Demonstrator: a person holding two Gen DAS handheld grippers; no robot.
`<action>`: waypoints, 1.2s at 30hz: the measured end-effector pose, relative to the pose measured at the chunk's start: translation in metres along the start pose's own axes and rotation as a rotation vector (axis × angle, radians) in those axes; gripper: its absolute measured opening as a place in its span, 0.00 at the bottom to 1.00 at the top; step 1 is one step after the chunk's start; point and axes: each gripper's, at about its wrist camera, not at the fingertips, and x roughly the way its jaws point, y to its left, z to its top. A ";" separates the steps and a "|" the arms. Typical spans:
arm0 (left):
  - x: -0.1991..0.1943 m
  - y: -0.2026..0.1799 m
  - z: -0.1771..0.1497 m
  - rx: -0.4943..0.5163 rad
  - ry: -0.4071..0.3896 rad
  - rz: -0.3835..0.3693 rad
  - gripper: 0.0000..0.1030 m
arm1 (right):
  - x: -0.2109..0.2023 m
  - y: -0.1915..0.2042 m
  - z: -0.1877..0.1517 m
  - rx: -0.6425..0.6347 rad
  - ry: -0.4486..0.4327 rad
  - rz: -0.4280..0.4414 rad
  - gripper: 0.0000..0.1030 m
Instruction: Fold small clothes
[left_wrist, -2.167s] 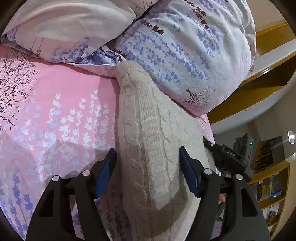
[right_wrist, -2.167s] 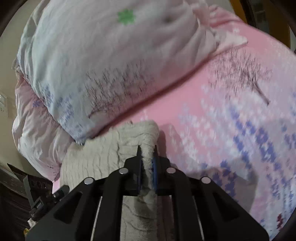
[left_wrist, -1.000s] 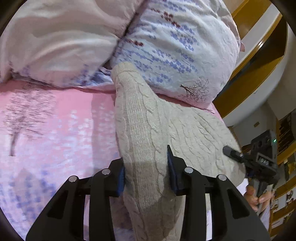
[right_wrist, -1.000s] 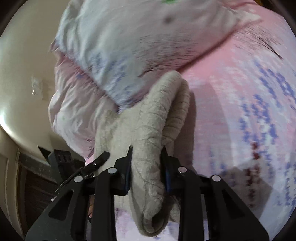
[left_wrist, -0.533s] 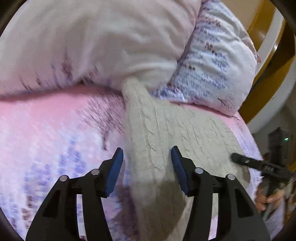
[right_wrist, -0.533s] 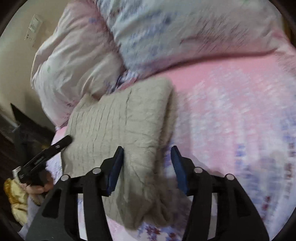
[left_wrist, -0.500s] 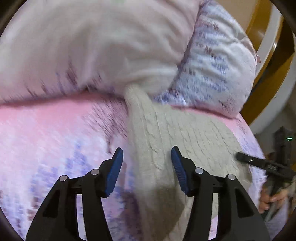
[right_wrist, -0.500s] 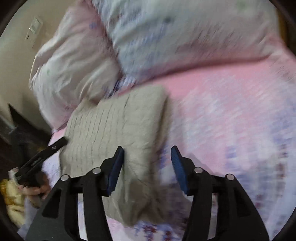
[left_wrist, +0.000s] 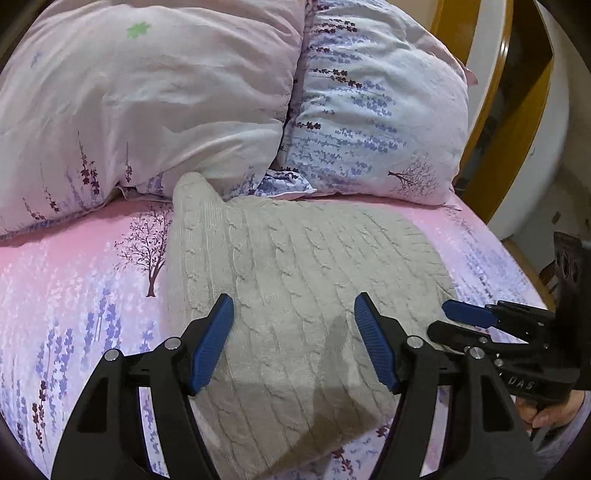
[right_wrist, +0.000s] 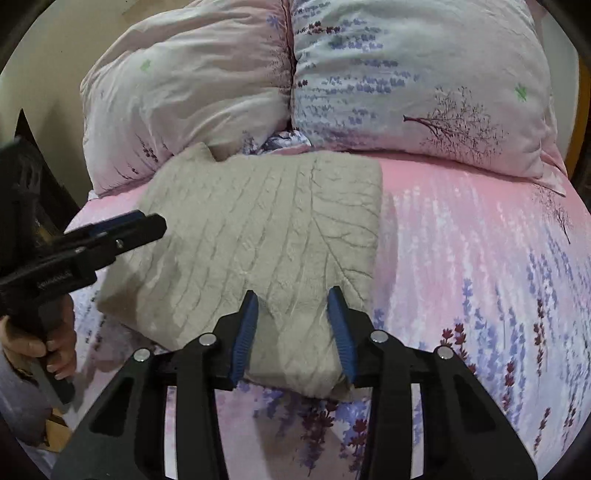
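Beige and knitted, the folded sweater (left_wrist: 303, 295) is lying flat on the pink bed sheet (left_wrist: 74, 280), up by the back edge of the bed, its far end touching two flowery pillows (left_wrist: 147, 96). The left gripper (left_wrist: 293, 345) is hanging over the sweater's near part with its jaws wide apart, holding nothing. The right gripper (right_wrist: 293, 332) is hanging over the sweater's near edge, jaws apart too, holding nothing.
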 end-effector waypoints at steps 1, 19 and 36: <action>0.001 -0.002 0.001 0.005 0.001 0.012 0.68 | 0.000 0.002 0.000 -0.008 -0.003 -0.014 0.39; -0.067 0.025 -0.057 -0.029 -0.004 0.280 0.99 | -0.047 0.003 -0.036 0.069 -0.120 -0.260 0.98; -0.026 0.030 -0.095 -0.039 0.199 0.324 0.99 | -0.003 0.035 -0.061 0.042 0.077 -0.254 0.98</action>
